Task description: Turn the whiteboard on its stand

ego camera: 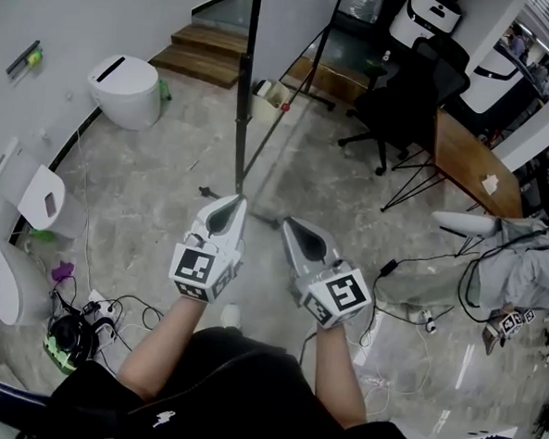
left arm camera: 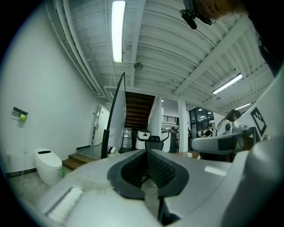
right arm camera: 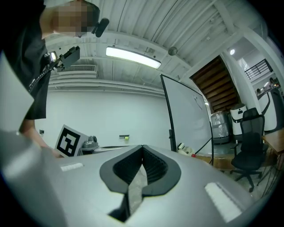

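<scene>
The whiteboard [ego camera: 248, 82] stands on the floor ahead of me, seen almost edge-on as a thin black-framed panel; its stand's foot [ego camera: 256, 215] lies just past my grippers. In the left gripper view the whiteboard [left arm camera: 116, 117] rises left of centre. The right gripper view shows the whiteboard's [right arm camera: 188, 117] white face at the right. My left gripper [ego camera: 241, 203] and right gripper [ego camera: 286, 224] are held side by side, level, short of the board and touching nothing. Both are shut and empty: the left gripper [left arm camera: 146, 153] and right gripper [right arm camera: 143, 147] show their jaws meeting at the tips.
White toilets [ego camera: 125, 89] and lids stand along the left wall, with cables and a power strip [ego camera: 93, 310] on the floor. A black office chair [ego camera: 407, 101], a wooden table [ego camera: 473, 166] and wooden steps [ego camera: 206, 52] lie beyond the board. More cables [ego camera: 417, 311] trail at the right.
</scene>
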Motion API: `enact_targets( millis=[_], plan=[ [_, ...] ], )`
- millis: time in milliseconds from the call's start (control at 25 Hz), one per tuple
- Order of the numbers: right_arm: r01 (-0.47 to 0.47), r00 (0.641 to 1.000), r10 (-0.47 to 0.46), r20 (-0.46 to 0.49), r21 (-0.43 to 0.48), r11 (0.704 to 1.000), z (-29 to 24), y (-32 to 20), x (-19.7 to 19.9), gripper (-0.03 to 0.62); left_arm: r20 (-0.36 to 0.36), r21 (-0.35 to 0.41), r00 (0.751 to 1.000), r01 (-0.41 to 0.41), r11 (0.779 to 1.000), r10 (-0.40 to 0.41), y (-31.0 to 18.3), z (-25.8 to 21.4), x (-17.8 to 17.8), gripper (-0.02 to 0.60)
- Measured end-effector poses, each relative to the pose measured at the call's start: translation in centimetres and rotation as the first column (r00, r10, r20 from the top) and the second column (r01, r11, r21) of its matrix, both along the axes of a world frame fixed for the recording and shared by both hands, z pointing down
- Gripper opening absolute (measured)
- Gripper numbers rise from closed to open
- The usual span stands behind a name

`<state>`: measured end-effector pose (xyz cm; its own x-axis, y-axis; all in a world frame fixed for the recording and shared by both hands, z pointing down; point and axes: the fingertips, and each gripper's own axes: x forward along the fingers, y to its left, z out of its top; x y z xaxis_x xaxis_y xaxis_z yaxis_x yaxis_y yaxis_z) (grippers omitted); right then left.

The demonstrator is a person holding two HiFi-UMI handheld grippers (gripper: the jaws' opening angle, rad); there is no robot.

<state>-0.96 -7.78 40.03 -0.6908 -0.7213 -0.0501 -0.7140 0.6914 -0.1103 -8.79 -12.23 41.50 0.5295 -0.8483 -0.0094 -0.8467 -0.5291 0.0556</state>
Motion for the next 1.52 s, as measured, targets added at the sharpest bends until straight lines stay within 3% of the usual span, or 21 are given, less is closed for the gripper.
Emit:
enact_targets(
  millis=[360, 680, 1120, 1240, 1520],
  plan=[
    [-0.02, 1.0, 0.02, -0.003, -0.003, 1.0, 0.3, -4.7, -3.4, 0.009, 0.0, -0.003, 0.999, -0.044, 0.999, 0.044, -4.6, 0.6, -3.0, 0.002],
    [-0.058, 0.998, 0.058, 0.006, 0.04, 0.998, -0.7, -6.8, -2.5, 0.009, 0.014, 0.016, 0.998, -0.056, 0.998, 0.056, -6.6, 0.7, -2.5, 0.002],
    [0.032, 0.999, -0.032, -0.01, 0.054, 0.998, -2.0, -10.6, -2.0, 0.009, 0.03, 0.002, 0.999, 0.024, 1.0, -0.024, -10.8, -0.4, -2.0, 0.001],
    [0.039, 0.999, -0.038, -0.014, 0.056, 0.998, -2.0, -11.6, -1.3, 0.009, 0.012, -0.003, 0.998, 0.066, 0.998, -0.066, -12.5, -0.6, -2.3, 0.002],
    [0.037, 0.999, -0.036, -0.02, 0.069, 0.997, -2.6, -13.5, 0.2, 0.009, 0.046, 0.018, 0.995, 0.085, 0.996, -0.085, -15.7, -0.1, -2.0, 0.002]
  ],
)
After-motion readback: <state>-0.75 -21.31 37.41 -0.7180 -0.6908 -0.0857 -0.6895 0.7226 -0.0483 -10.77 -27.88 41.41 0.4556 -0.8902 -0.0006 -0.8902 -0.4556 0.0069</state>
